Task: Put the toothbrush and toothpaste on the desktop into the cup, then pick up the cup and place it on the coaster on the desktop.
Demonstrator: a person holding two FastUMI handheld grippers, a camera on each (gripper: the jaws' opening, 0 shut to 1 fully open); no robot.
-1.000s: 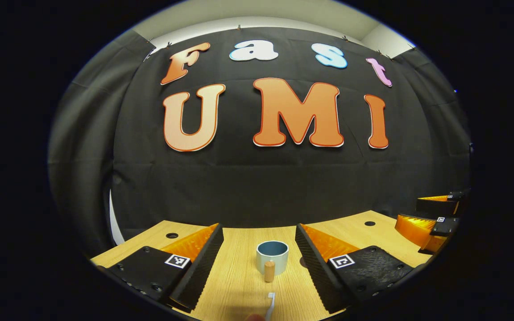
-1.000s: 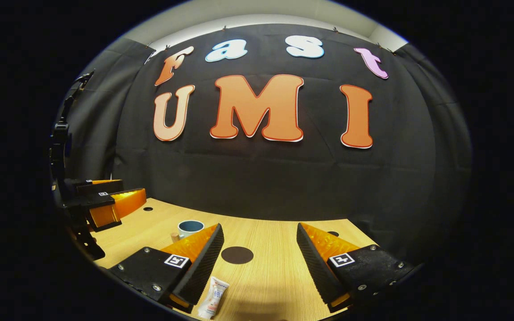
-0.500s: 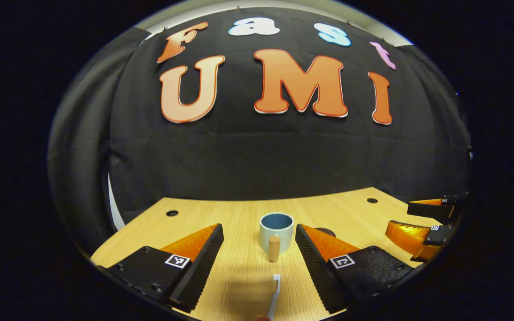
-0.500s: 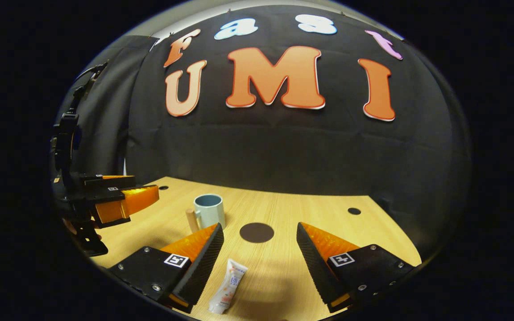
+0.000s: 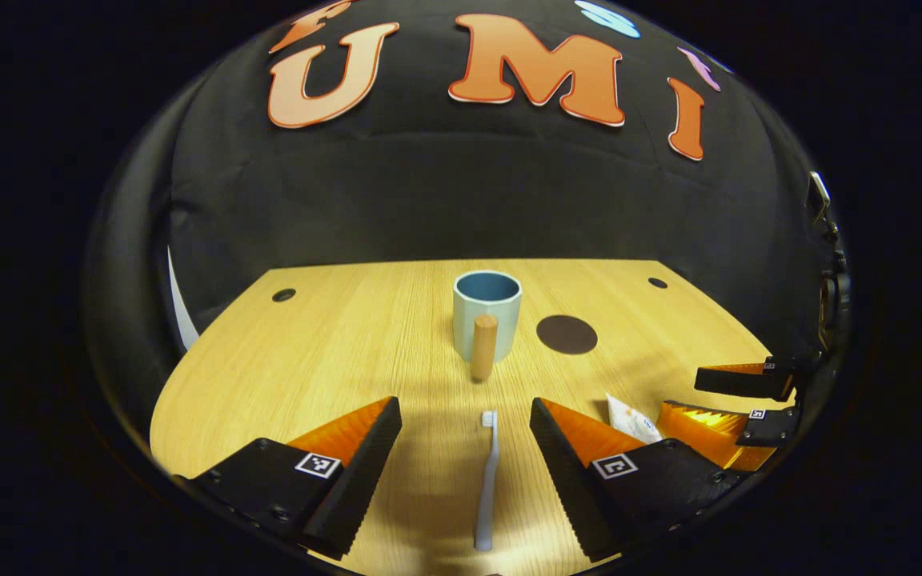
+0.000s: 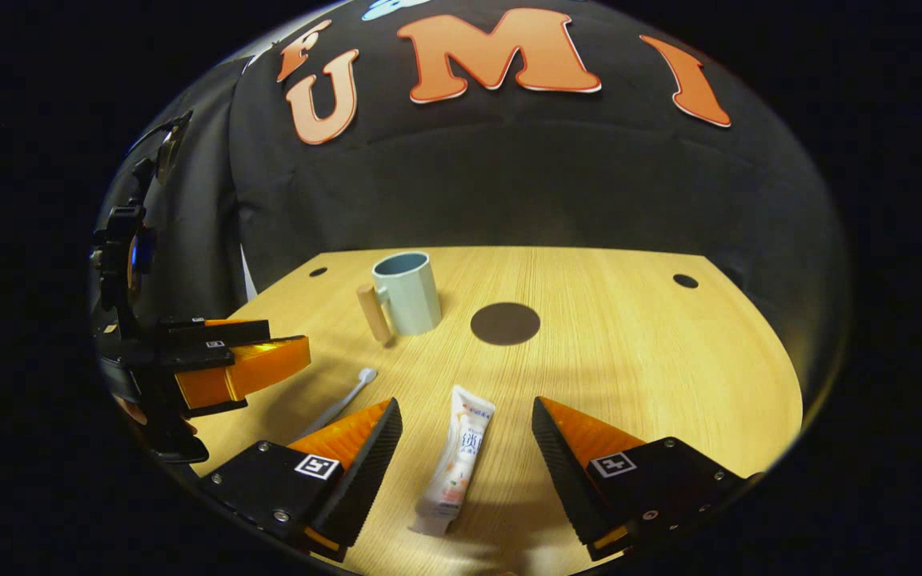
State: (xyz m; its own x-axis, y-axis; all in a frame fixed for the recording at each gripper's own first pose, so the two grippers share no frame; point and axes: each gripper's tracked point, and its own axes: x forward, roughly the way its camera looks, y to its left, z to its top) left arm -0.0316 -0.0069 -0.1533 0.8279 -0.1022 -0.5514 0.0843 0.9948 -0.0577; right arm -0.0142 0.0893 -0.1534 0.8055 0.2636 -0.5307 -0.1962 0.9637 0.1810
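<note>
You are opening the task with both pickups pending; your left gripper (image 5: 465, 472) is hovering with its fingers spread wide and empty on either side of the toothbrush (image 5: 487, 480), which is lying flat on the desktop (image 5: 333, 336), bristle end toward the cup (image 5: 487, 314); your right gripper (image 6: 467, 472) is likewise gaping wide and empty over the toothpaste (image 6: 455, 458), lying flat, cap end nearest you; the cup is standing upright and empty, its wooden handle (image 5: 483, 346) facing you, the dark coaster (image 5: 566, 334) just beside it; judging from this, you are next needing to descend and pinch each slim item low against the wood.
</note>
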